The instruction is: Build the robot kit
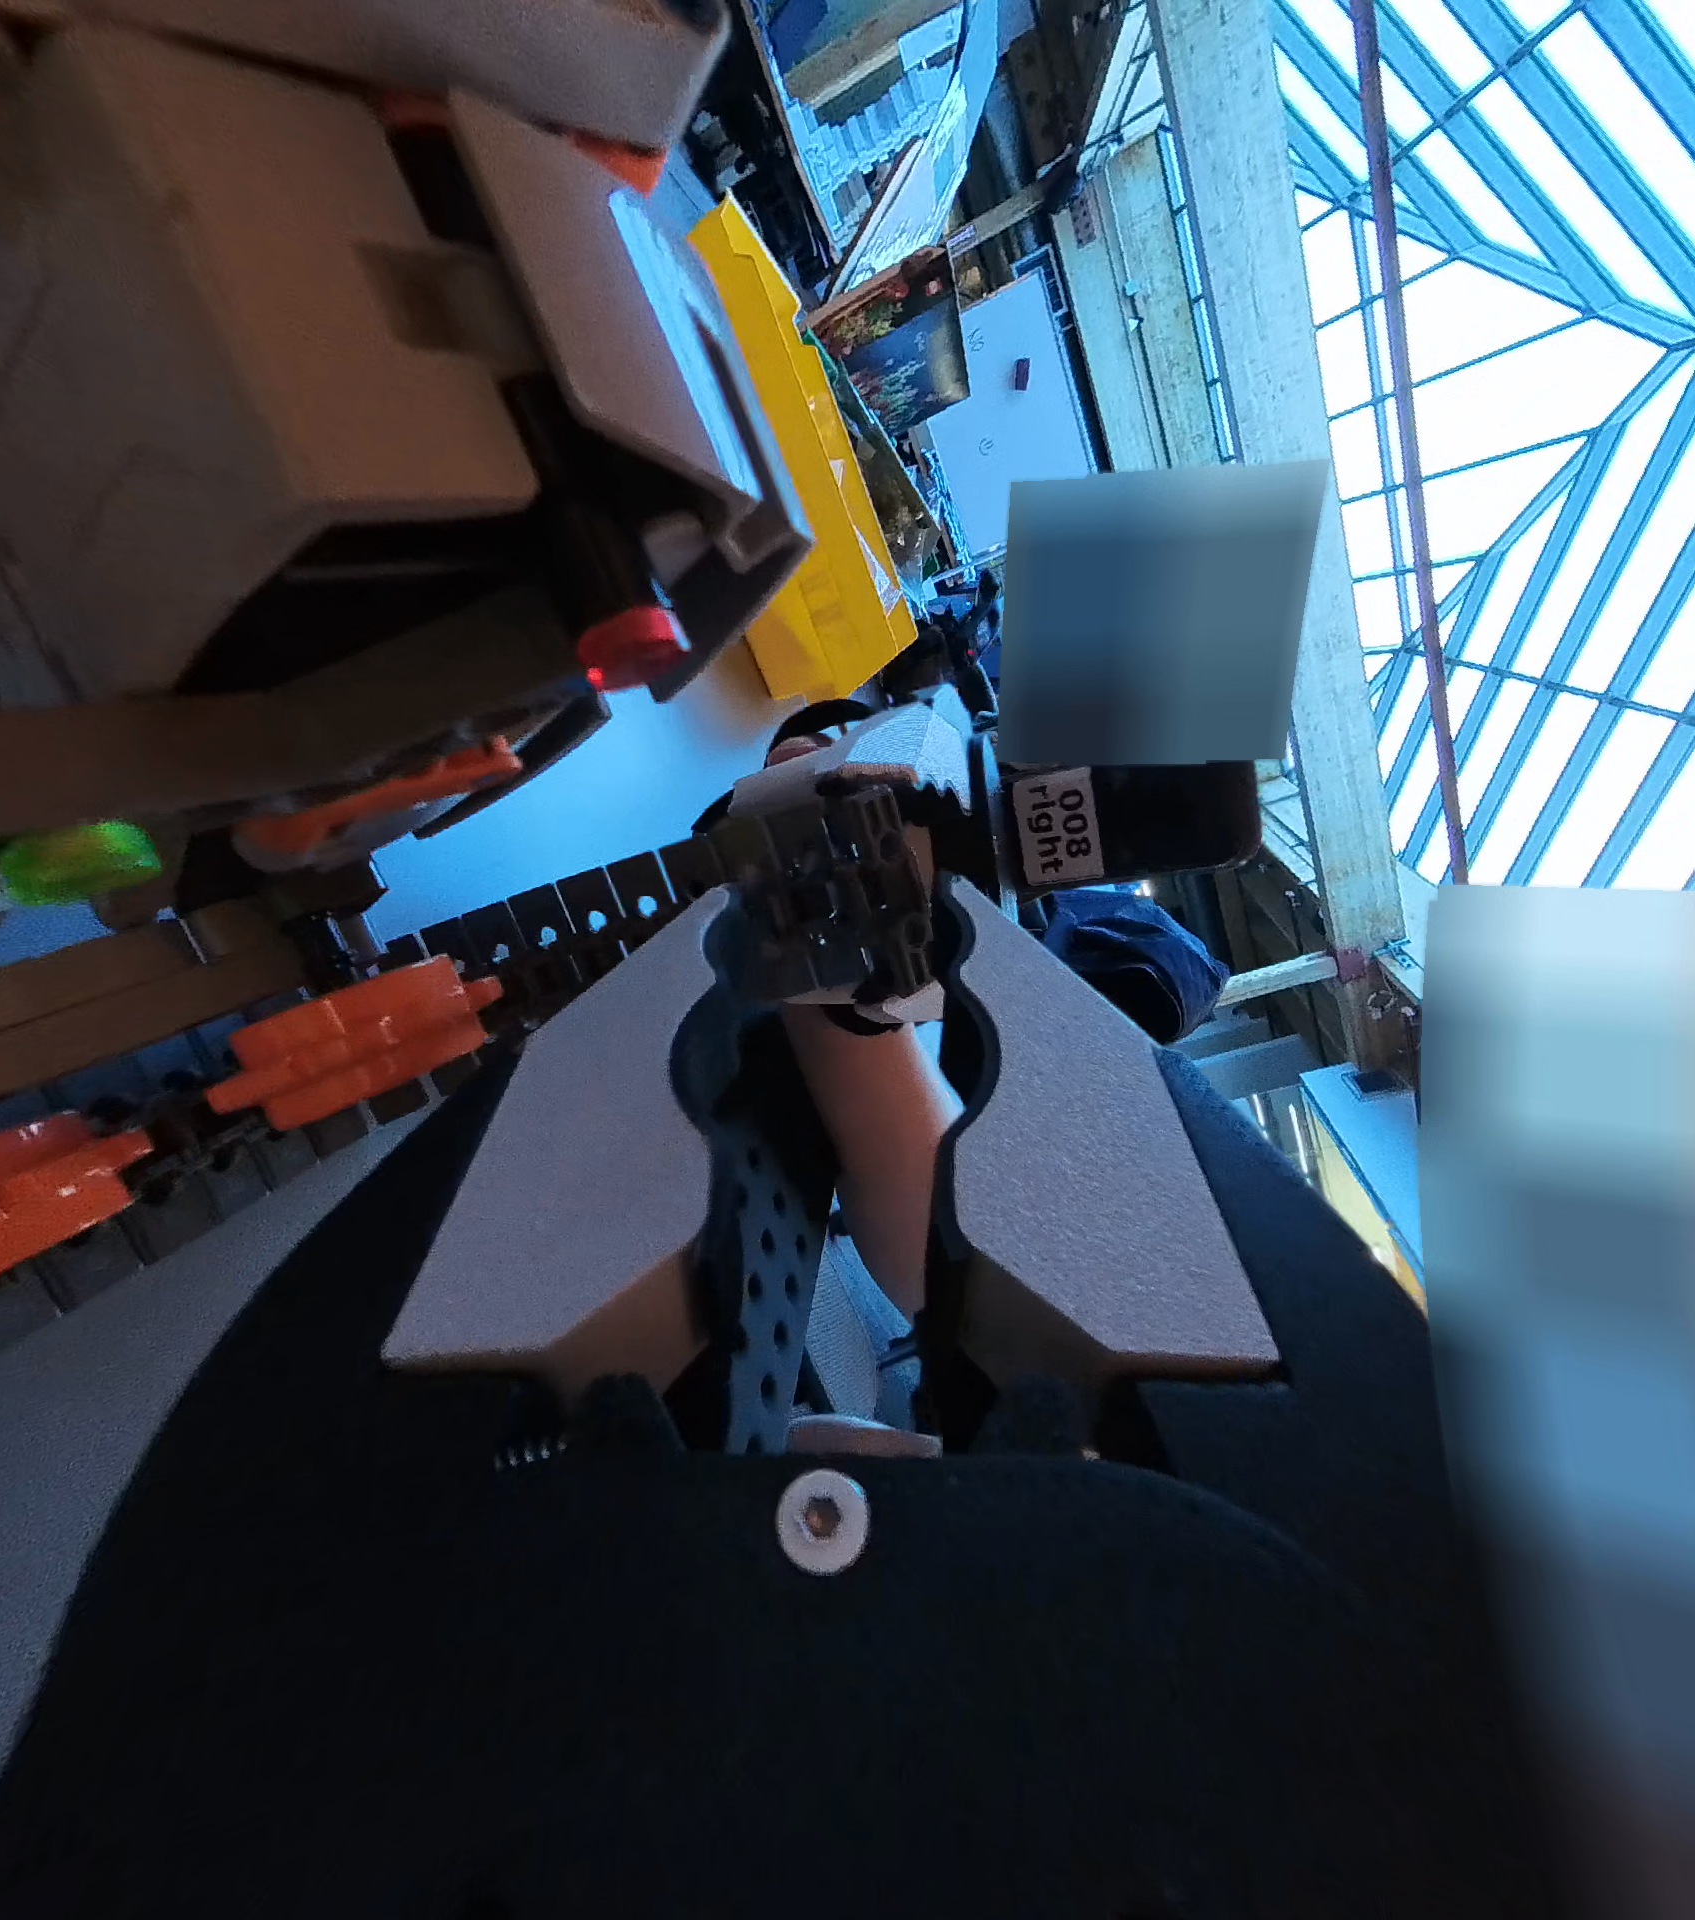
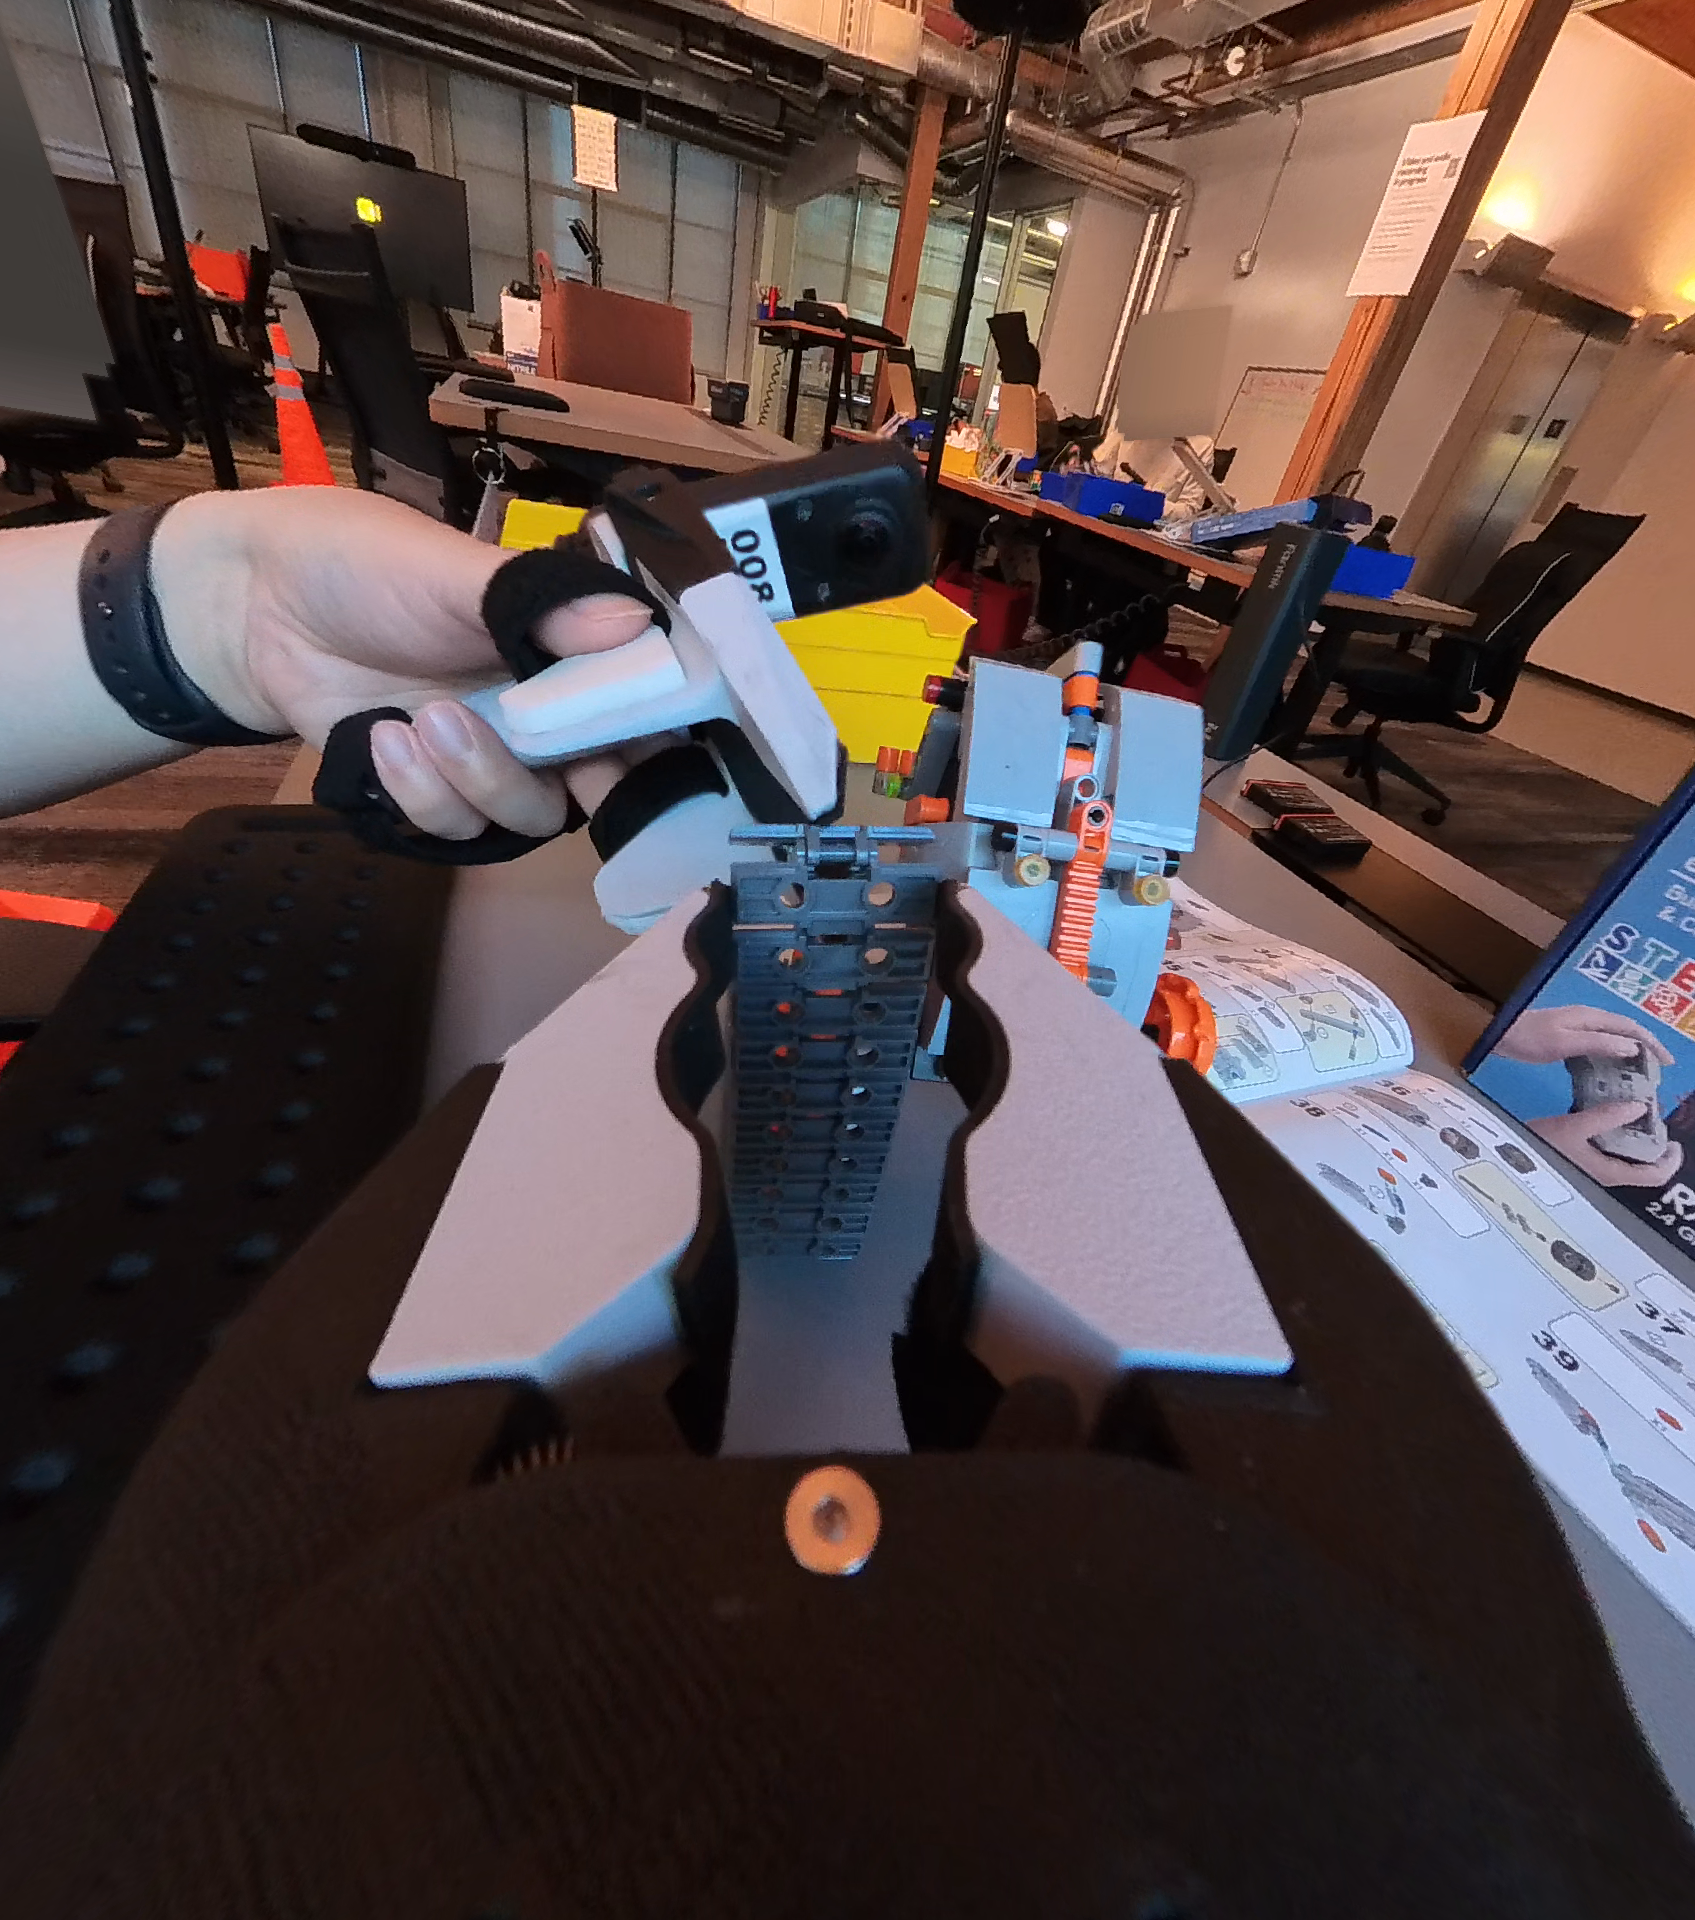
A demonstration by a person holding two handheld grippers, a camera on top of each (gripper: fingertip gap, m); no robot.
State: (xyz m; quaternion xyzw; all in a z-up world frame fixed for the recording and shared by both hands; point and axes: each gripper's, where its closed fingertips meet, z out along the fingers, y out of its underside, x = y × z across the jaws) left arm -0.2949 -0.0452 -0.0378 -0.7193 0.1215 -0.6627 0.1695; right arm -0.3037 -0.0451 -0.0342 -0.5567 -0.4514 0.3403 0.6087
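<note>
The right tool [image 2: 827, 935] was closed on a dark grey tread track [image 2: 827, 1081] of linked plastic pieces, its white fingers [image 2: 573, 1164] pressing both edges of the strip. The track ran away from it to the grey-and-orange toy vehicle [image 2: 1071, 790] standing on the bench [image 2: 1653, 1704]. Above the track's far end the left tool [image 2: 791, 769], held in a hand [image 2: 323, 623] with a black wristband, pointed down at the top link. Seen from its own camera, the left tool [image 1: 838, 935] gripped that dark end link [image 1: 827, 904], with the track and orange wheels [image 1: 355, 1039] trailing left. An open instruction booklet [image 2: 1570, 1351] lay right of the vehicle, a blue box [image 2: 1674, 987] stood beside it, and a yellow bin [image 2: 874, 665] sat behind.
</note>
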